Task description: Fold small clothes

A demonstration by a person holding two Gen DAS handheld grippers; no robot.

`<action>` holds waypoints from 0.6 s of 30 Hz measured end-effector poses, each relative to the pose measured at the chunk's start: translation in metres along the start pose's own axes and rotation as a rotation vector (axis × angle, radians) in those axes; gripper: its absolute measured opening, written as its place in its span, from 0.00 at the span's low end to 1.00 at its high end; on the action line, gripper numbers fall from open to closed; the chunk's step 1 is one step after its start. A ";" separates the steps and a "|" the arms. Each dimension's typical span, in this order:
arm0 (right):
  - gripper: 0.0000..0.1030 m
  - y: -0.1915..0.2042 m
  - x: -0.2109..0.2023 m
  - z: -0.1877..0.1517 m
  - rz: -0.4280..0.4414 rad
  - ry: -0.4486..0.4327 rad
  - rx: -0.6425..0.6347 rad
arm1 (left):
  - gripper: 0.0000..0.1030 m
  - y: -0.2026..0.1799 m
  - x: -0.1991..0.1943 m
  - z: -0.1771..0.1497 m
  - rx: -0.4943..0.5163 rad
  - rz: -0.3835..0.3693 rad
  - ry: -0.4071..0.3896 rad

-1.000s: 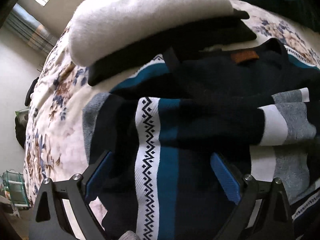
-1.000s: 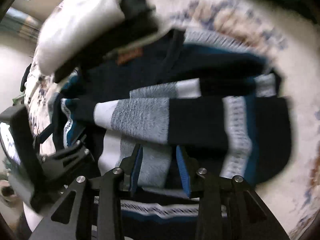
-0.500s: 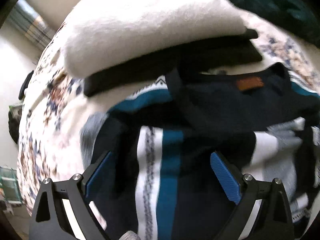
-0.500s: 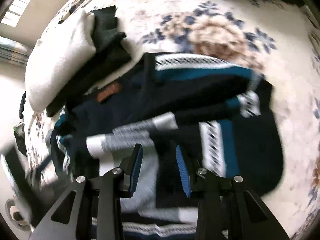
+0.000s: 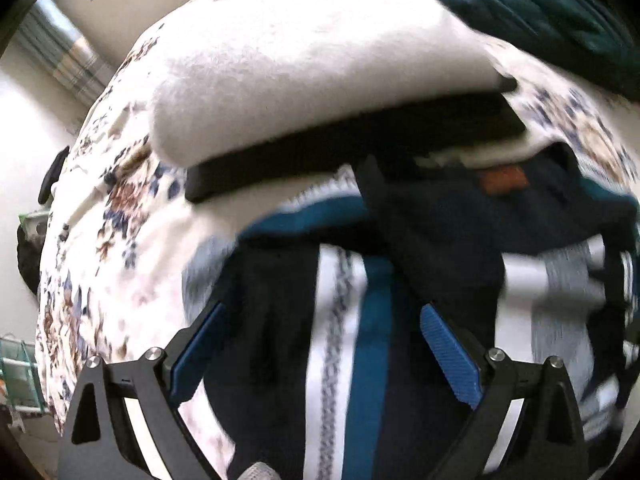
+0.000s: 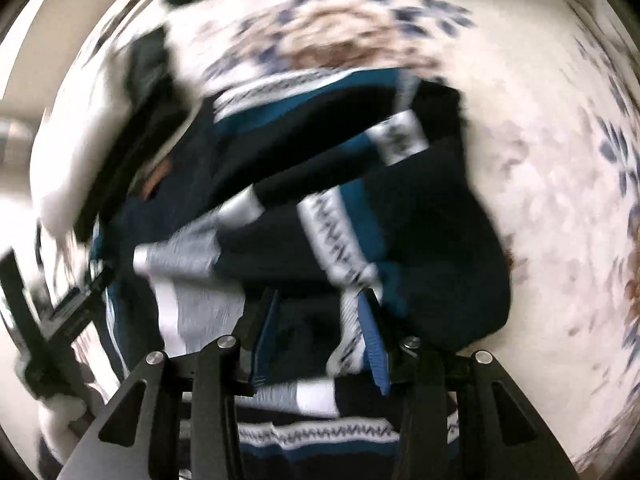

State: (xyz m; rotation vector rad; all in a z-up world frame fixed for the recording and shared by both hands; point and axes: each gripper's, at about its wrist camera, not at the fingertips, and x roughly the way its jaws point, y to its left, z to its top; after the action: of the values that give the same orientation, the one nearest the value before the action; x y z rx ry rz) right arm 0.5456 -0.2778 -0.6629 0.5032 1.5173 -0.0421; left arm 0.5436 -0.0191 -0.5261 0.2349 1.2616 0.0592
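Note:
A navy sweater (image 5: 432,240) with teal, white and grey bands lies partly folded on the floral bedspread (image 5: 120,208); it also shows in the right wrist view (image 6: 420,208). My left gripper (image 5: 324,344) is open, its blue pads spread wide over the sweater's banded left part. My right gripper (image 6: 316,332) has its jaws part open with a fold of the sweater bunched between the pads; the view is blurred. The left gripper (image 6: 72,312) shows at the left edge of the right wrist view.
A folded stack, white garment (image 5: 312,64) over a black one (image 5: 360,144), lies just behind the sweater. A dark green blanket (image 5: 540,8) lies at the far right. The bed edge and the floor with a green rack (image 5: 16,372) are at left.
The left gripper has moved forward toward the folded stack, staying open. The right gripper has swung right and down onto the sweater, and its jaws have widened around a fold.

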 end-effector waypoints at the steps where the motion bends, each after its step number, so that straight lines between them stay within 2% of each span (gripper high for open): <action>1: 0.42 0.001 0.002 -0.003 -0.027 0.008 -0.022 | 0.97 -0.002 0.001 -0.010 0.011 0.005 0.008; 3: 0.42 -0.001 0.011 -0.008 -0.093 0.024 -0.055 | 0.97 -0.001 0.017 -0.028 0.012 0.029 0.052; 5: 0.42 -0.009 0.019 -0.010 -0.113 0.029 -0.050 | 0.97 0.005 0.031 -0.028 -0.048 -0.024 0.080; 8: 0.42 -0.003 0.025 -0.008 -0.145 0.054 -0.071 | 0.99 0.007 0.029 -0.020 -0.090 -0.032 0.092; 10: 0.42 0.003 0.017 -0.005 -0.105 0.060 -0.058 | 0.99 0.007 0.016 -0.017 -0.100 -0.026 0.072; 12: 0.52 -0.001 -0.003 -0.007 -0.039 0.051 -0.032 | 0.99 0.001 -0.002 -0.019 -0.101 -0.030 0.051; 14: 0.66 -0.013 -0.030 -0.014 0.031 0.038 0.005 | 0.99 -0.006 -0.025 -0.026 -0.101 -0.053 0.029; 15: 0.70 -0.018 -0.040 -0.018 0.053 0.040 0.025 | 0.99 -0.014 -0.040 -0.032 -0.095 -0.061 0.016; 17: 0.88 -0.037 -0.066 -0.031 0.082 0.046 0.075 | 0.99 -0.030 -0.068 -0.046 -0.085 -0.085 -0.006; 18: 0.90 -0.047 -0.075 -0.035 0.092 0.050 0.090 | 0.99 -0.040 -0.083 -0.055 -0.080 -0.098 -0.012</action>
State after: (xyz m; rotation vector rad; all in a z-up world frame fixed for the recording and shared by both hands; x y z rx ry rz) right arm 0.4915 -0.3297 -0.6035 0.6498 1.5445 -0.0261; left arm 0.4628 -0.0647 -0.4724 0.1047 1.2544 0.0241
